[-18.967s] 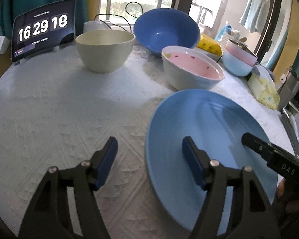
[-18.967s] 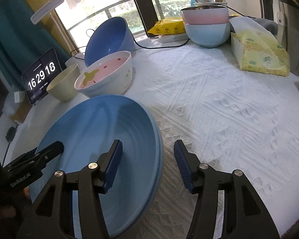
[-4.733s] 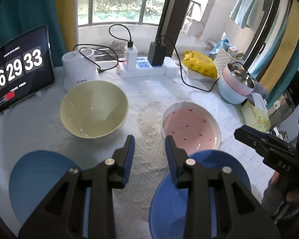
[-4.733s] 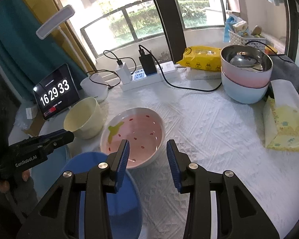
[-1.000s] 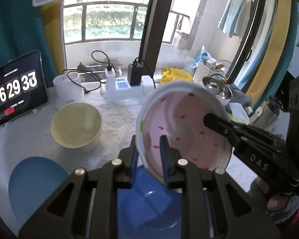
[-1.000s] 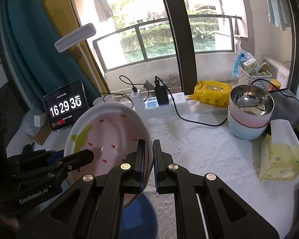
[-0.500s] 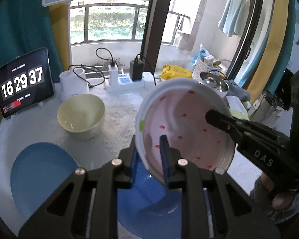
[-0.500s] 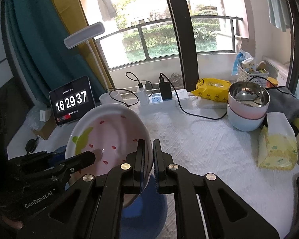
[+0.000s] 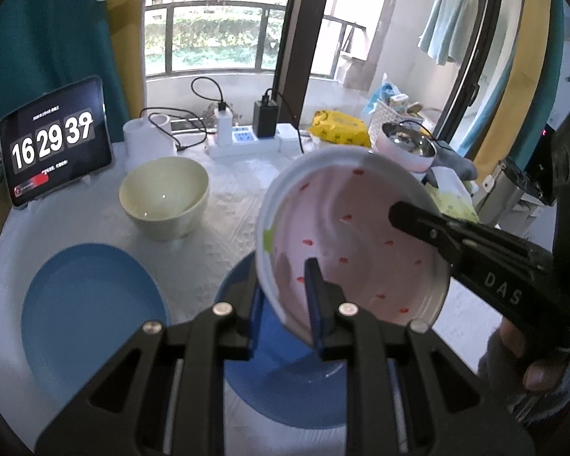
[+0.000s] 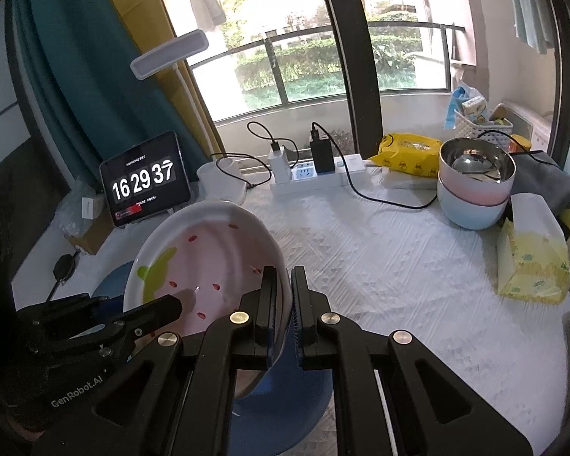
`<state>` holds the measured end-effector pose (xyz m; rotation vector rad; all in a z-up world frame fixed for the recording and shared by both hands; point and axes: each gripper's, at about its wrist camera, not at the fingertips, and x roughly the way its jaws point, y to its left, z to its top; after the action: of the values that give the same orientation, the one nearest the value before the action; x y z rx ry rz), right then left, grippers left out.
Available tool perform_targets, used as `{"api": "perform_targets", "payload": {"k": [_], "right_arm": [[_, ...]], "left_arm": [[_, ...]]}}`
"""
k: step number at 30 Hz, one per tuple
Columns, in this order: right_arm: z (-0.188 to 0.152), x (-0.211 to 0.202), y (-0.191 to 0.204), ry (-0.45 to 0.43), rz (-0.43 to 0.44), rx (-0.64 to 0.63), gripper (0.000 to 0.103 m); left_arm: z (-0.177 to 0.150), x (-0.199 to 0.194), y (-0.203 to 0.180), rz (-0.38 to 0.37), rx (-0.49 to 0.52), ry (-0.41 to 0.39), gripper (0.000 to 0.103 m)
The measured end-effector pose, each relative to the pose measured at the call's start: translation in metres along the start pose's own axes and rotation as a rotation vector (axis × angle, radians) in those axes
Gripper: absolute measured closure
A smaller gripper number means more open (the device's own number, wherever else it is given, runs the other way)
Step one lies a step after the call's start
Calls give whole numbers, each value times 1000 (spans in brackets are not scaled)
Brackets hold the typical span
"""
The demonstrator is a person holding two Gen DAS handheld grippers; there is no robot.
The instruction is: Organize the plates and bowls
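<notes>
Overhead, pink bowl: the pink bowl (image 9: 355,239) with red specks and a green mark inside was held in the air, tilted, above the blue bowl (image 9: 281,383).
Left gripper: the left gripper (image 9: 285,304) had its fingers clamped on the near rim of the pink bowl, one blue pad (image 9: 315,300) inside the bowl and the other outside under the wall.
Right gripper: the right gripper (image 10: 283,304) was pinched on the opposite rim, its two fingers almost together with only the bowl's thin wall between them.
Grip seen from the other side: in the left wrist view one black finger (image 9: 418,220) of the right gripper lay across the bowl's inner face; in the right wrist view a finger (image 10: 159,309) of the left gripper reached in over the pink surface.
Blue bowl: it sat on the white tablecloth (image 10: 380,266) directly beneath the lifted bowl, mostly hidden by it.
Blue plate: the blue plate (image 9: 91,315) lay flat on the cloth to the left of the blue bowl, apart from it.
Cream bowl: the cream bowl (image 9: 164,195) stood upright behind the plate, near the clock tablet (image 9: 53,142).
Far right: a stack of bowls (image 10: 475,190), steel on pink on pale blue, stood beside a yellow tissue pack (image 10: 532,254).
Back edge: a power strip (image 10: 311,176) with chargers lay by the window.
</notes>
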<state>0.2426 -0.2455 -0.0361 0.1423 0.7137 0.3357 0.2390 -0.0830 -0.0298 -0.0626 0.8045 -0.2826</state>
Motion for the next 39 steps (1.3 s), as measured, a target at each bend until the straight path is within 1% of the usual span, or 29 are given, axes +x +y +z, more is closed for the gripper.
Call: {"api": "perform_targets", "payload": {"k": [8, 17, 39], "right_arm": [[-14, 5, 1, 32, 13, 12, 95], [-31, 14, 0, 75, 10, 17, 94], [-54, 37, -1, 156, -6, 10, 94]], "left_arm": [[-13, 1, 1, 15, 4, 20, 82], [-29, 11, 3, 27, 6, 61, 82], [-49, 35, 3, 64, 22, 145, 82]]}}
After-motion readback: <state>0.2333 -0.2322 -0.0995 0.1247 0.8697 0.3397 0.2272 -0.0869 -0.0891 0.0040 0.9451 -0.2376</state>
